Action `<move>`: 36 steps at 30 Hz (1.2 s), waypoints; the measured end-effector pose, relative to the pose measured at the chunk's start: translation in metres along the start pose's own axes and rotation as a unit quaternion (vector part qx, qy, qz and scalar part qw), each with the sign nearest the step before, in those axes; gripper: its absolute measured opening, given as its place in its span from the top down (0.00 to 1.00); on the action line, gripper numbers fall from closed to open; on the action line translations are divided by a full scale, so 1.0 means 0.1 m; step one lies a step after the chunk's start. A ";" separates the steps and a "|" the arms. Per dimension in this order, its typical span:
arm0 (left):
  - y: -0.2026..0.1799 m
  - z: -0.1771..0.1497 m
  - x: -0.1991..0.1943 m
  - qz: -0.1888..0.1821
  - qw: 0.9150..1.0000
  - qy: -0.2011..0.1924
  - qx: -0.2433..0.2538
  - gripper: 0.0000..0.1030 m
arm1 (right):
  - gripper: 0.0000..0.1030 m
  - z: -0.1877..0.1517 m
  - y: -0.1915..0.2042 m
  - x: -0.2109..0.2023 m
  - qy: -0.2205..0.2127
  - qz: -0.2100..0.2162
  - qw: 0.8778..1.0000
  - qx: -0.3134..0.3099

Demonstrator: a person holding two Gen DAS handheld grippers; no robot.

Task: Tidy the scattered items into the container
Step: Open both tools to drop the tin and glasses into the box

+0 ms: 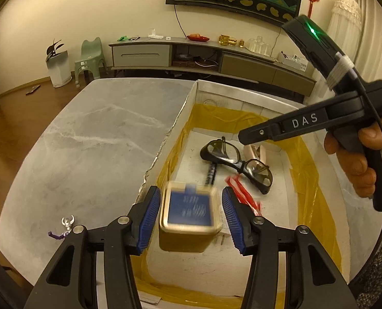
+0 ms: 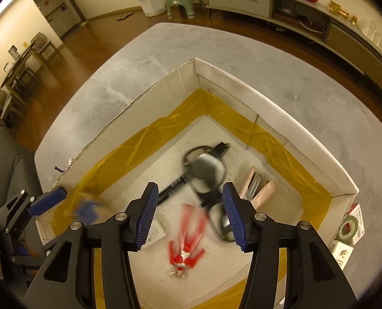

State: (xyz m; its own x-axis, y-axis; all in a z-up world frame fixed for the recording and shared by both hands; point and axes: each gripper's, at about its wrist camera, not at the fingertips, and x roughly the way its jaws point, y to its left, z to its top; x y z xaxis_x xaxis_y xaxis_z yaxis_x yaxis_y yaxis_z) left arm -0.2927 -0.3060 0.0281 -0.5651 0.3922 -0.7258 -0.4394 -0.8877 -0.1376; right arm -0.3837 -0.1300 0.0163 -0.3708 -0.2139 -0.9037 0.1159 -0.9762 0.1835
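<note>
A white cardboard box (image 1: 181,110) lined with yellow tape stands on the grey table. My left gripper (image 1: 189,191) is open over its near-left corner. Between its fingers is a motion-blurred small carton (image 1: 189,219), blue and tan, with a gap on each side. My right gripper (image 2: 189,186) is open above the box (image 2: 268,103). A blurred red toy figure (image 2: 184,242) is below it, touching neither finger. Black glasses (image 2: 206,172), a black pen (image 2: 174,188) and a pink folding tool (image 2: 257,189) lie on the box floor.
A small purple and silver figure (image 1: 66,225) lies on the table left of the box. A green tape roll in its pack (image 2: 350,225) and a small white carton (image 2: 341,253) sit right of the box. A hand (image 1: 358,159) holds the right gripper's handle.
</note>
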 end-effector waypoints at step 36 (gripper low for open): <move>-0.44 -0.03 -0.65 0.000 0.999 -0.032 0.014 0.41 | 0.46 -0.79 0.35 -0.91 -0.048 0.062 0.994 -0.082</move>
State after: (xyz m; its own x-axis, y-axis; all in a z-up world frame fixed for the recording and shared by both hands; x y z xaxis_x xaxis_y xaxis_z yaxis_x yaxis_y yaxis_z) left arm -0.2347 -0.2932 0.0797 -0.6093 0.4070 -0.6806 -0.4578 -0.8813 -0.1171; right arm -0.2730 -0.1420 0.0740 -0.4304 -0.3417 -0.8354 0.3114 -0.9250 0.2179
